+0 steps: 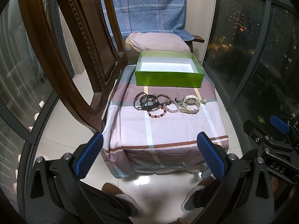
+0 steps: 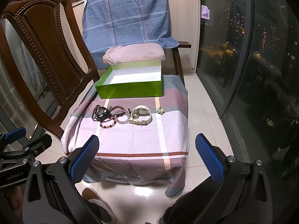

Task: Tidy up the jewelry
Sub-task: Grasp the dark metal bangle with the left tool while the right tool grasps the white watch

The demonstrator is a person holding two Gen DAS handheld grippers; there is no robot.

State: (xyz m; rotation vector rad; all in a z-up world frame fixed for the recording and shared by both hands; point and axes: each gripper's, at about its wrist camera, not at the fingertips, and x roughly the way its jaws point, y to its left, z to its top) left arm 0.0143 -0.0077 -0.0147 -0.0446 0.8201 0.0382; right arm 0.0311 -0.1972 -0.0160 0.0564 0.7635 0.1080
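A low table under a plaid cloth (image 1: 168, 128) (image 2: 130, 136) holds a row of jewelry: a dark watch (image 1: 147, 101) (image 2: 101, 113), pink bead bracelets (image 1: 164, 108) (image 2: 115, 117), a white watch (image 1: 190, 103) (image 2: 141, 114) and a small pale trinket (image 1: 204, 100) (image 2: 160, 110). Behind them stands an empty green box (image 1: 169, 78) (image 2: 130, 90) with a white inside. My left gripper (image 1: 149, 155) is open and empty, held before the table's front edge. My right gripper (image 2: 147, 158) is open and empty too, at the same edge.
A carved wooden chair (image 1: 61, 43) (image 2: 41, 52) stands at the table's left. A pink cushion (image 1: 158, 43) (image 2: 134, 53) and a blue plaid sheet (image 2: 127, 18) lie behind the box. Dark glass windows (image 2: 252, 65) run along the right. The person's slippered feet (image 1: 119, 192) rest on the tile floor.
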